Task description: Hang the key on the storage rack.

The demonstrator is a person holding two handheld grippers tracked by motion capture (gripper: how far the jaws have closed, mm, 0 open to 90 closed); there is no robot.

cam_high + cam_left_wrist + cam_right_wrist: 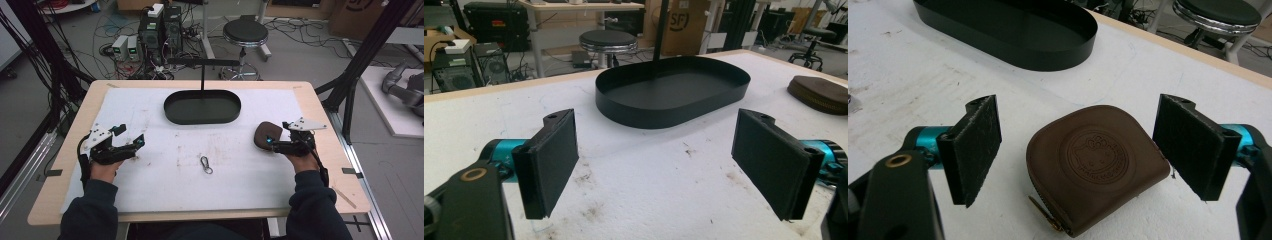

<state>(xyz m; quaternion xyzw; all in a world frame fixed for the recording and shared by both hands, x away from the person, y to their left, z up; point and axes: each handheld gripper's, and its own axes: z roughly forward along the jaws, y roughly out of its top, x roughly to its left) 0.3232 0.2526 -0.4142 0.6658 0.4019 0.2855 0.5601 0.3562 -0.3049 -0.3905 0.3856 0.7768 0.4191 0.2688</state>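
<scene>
where mat lies: one tray [202, 107], one pouch [263, 135], one clip [205, 164].

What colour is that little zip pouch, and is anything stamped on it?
The pouch is brown with a round embossed cartoon emblem, clearest in the right gripper view.

Brown pouch [1095, 167] w/ embossed emblem; black tray [202, 107]; white mat [150, 150].

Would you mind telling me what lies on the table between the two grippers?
In the high view, a small metal clip lies on the white mat between the left gripper and the right gripper, nearer the person.
</scene>
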